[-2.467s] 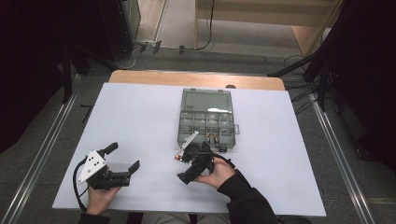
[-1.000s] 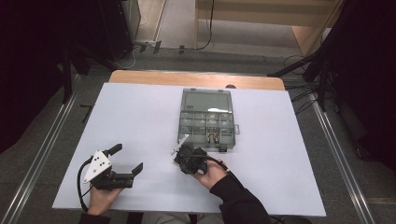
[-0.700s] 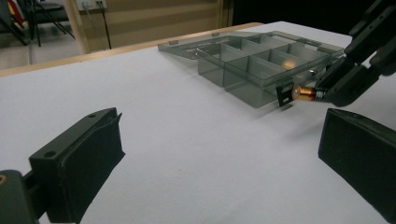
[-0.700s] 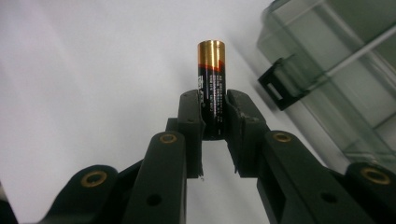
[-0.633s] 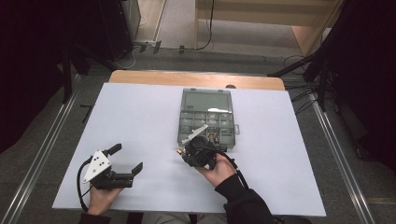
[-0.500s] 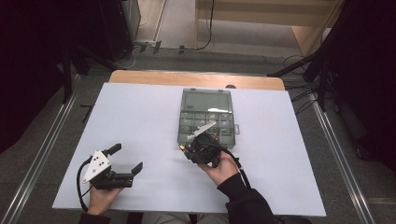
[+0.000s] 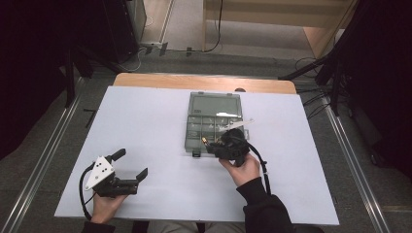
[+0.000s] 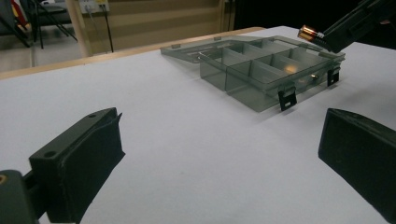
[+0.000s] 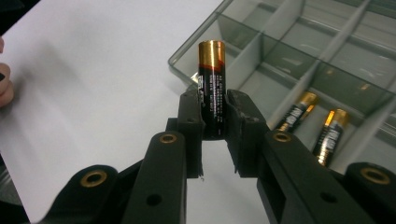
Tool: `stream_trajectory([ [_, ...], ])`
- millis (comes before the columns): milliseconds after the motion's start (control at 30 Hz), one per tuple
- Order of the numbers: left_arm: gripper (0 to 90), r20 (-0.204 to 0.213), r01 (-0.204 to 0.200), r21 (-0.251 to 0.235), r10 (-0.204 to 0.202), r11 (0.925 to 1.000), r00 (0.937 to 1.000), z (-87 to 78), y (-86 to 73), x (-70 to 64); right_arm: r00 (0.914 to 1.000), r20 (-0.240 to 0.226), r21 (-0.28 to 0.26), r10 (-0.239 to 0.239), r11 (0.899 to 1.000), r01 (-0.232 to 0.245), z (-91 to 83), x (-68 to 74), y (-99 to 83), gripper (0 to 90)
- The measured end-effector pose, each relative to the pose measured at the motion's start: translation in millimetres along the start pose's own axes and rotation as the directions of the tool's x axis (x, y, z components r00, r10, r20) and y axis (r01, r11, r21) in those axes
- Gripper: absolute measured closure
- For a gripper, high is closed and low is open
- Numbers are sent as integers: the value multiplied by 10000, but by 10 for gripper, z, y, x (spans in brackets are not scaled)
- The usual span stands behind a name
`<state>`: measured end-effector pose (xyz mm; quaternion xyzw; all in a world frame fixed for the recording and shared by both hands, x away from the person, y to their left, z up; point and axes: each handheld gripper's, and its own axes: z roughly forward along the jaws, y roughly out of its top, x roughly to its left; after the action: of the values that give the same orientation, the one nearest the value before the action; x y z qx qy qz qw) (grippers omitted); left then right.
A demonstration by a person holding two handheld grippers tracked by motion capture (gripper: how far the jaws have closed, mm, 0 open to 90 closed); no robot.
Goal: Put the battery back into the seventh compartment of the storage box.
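Observation:
My right gripper is shut on a black and copper battery that stands up between its jaws, over the near left corner of the clear compartment box. Two more batteries lie in a near compartment. In the high view the right gripper reaches the box from the front, the battery at its tip. My left gripper rests open at the table's near left, nothing between its jaws. The left gripper view shows the box ahead and the battery above its right end.
The box's lid lies open flat behind it. The white table is bare between the two grippers. A wooden edge runs along the far side, with cables and dark stands on the floor beyond.
My right gripper has turned and moved forward and right from the table's middle to the box's front edge, carrying the battery. The left gripper has stayed put.

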<state>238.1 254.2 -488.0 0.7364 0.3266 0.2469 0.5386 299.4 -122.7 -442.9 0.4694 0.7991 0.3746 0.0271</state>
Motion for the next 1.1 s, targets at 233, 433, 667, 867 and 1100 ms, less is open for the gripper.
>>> stream_trajectory([
  [233,0,-21,-11,-42,11,10000,10000,-3,1,0,9970,108,-435,768,9961,-763,-110,-182,-36,778],
  [433,0,-27,11,-63,-12,10000,10000,-4,0,2,9816,-244,-709,1893,9791,-1905,-105,-342,-90,778],
  [667,0,-40,29,-69,-30,10000,10000,-5,0,3,9339,-803,-921,3484,9303,-3550,-68,-599,-173,778],
  [867,0,-53,26,-61,-27,10000,10000,-4,1,6,9170,-921,-871,3881,9143,-3956,-56,-647,-160,779],
  [1100,0,-51,49,-75,-49,10000,10000,-9,1,6,9106,-881,-938,4038,9067,-4112,-9,-637,-153,470],
])
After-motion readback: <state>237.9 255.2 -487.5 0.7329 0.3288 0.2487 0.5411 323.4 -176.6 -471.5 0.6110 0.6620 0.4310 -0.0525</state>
